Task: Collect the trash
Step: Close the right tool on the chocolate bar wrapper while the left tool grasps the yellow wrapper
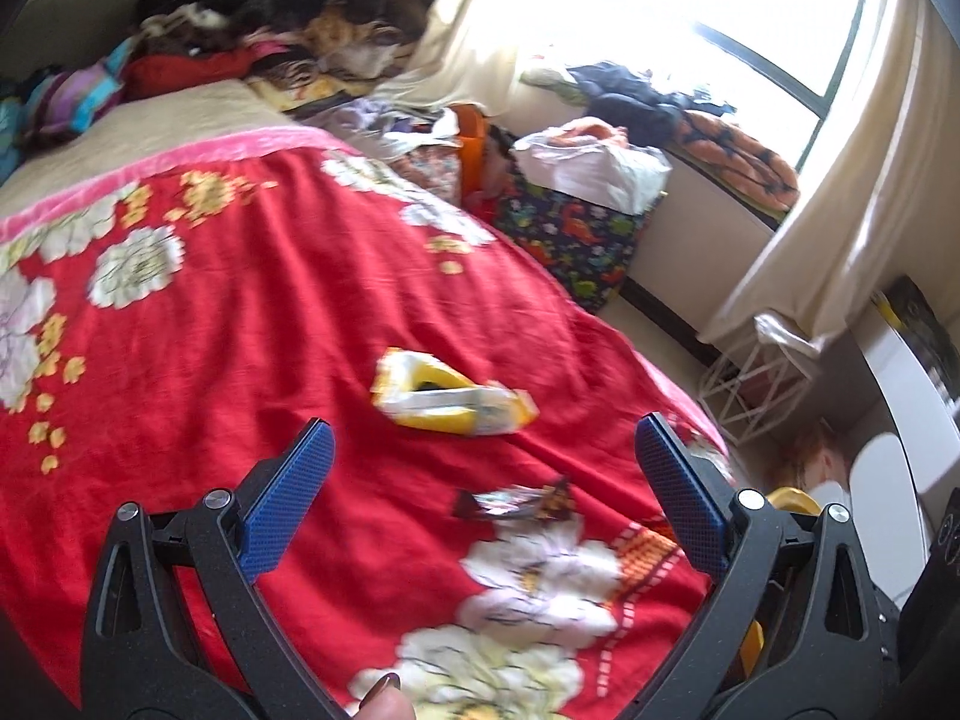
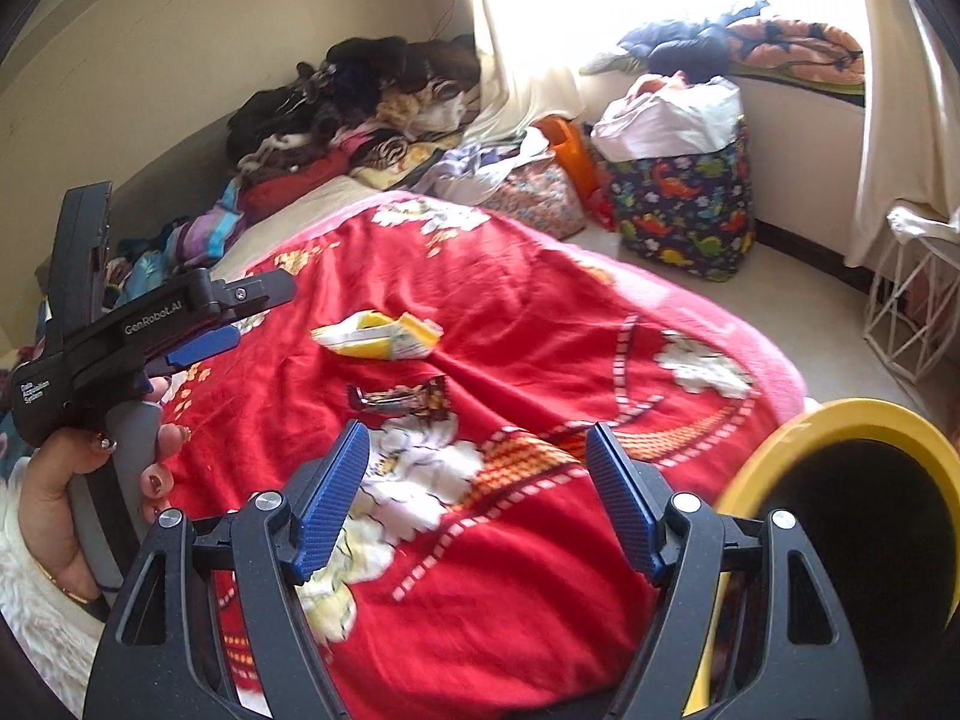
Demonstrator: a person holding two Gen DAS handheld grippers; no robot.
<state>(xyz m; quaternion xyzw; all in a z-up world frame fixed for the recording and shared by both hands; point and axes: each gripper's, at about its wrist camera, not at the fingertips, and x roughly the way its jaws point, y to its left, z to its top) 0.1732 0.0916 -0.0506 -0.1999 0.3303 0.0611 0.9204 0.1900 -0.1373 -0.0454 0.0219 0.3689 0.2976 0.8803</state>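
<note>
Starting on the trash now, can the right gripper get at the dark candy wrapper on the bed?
Probably yes: the right gripper is open, and the dark candy wrapper lies just ahead on the red blanket, nothing between.

The bed (image 2: 540, 540) is covered by a red flowered blanket (image 1: 270, 360) with a pink edge. A crumpled yellow-and-white wrapper (image 1: 447, 399) lies near the blanket's middle; a dark brown wrapper (image 1: 516, 504) lies nearer the camera, apart from it. A heap of clothes (image 1: 270, 18) is piled at the far end against the wall.
</note>
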